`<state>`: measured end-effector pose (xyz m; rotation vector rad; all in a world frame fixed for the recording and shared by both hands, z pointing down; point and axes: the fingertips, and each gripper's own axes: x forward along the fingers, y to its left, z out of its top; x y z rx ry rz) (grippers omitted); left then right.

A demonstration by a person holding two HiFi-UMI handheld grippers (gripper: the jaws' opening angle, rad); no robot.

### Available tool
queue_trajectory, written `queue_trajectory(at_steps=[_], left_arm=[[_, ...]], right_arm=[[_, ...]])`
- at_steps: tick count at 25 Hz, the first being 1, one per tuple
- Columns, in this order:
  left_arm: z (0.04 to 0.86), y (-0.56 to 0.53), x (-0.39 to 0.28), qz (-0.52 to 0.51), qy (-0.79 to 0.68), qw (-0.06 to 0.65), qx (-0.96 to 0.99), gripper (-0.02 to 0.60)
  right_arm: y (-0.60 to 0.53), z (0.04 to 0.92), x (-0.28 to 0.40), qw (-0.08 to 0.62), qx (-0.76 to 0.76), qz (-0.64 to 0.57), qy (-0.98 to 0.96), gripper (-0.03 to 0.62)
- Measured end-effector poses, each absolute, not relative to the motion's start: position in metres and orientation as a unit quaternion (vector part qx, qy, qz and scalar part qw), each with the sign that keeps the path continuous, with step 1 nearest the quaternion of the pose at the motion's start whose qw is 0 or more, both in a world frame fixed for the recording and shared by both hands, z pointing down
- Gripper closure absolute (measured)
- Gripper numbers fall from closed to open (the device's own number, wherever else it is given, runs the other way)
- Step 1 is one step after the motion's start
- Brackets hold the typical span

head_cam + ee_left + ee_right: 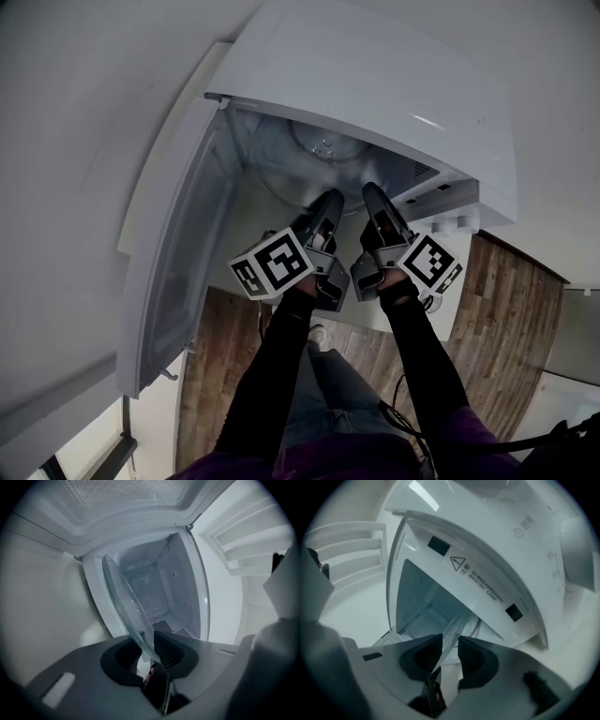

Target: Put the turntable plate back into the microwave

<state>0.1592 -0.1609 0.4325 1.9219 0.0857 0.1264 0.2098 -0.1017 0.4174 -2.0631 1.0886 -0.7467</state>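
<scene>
left claw (331, 198) clamped on plate (309, 157) rim | right claw (371, 191) gripping same rim just beside it | plate reaches into microwave (375, 84) cavity | door (178, 234) swung wide

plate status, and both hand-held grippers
Holding: left hand-held gripper and right hand-held gripper both clamped on the plate rim. Partway inside the microwave, not released. Its door wide open, nothing blocking.
</scene>
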Motion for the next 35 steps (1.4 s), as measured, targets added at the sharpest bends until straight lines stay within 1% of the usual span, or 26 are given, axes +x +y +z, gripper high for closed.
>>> queue_trajectory(at_steps=[8, 15, 24, 30, 35], left_arm=[[0.437, -0.171, 0.179, 0.057, 0.038, 0.572, 0.818, 0.492], [0.436, -0.180, 0.190, 0.069, 0.039, 0.560, 0.824, 0.489], [0.434, -0.185, 0.194, 0.065, 0.040, 0.557, 0.827, 0.489], [0.438, -0.188, 0.197, 0.061, 0.038, 0.578, 0.813, 0.492], [0.440, -0.192, 0.202, 0.056, 0.039, 0.593, 0.802, 0.492]], right_arm=[[-0.111, 0.419, 0.230, 0.343, -0.809, -0.259, 0.401, 0.490], [-0.108, 0.425, 0.243, 0.319, -0.827, -0.260, 0.384, 0.488], [-0.111, 0.425, 0.245, 0.330, -0.832, -0.248, 0.371, 0.485], [-0.112, 0.430, 0.246, 0.352, -0.823, -0.252, 0.370, 0.482], [-0.113, 0.433, 0.247, 0.352, -0.823, -0.262, 0.361, 0.480]])
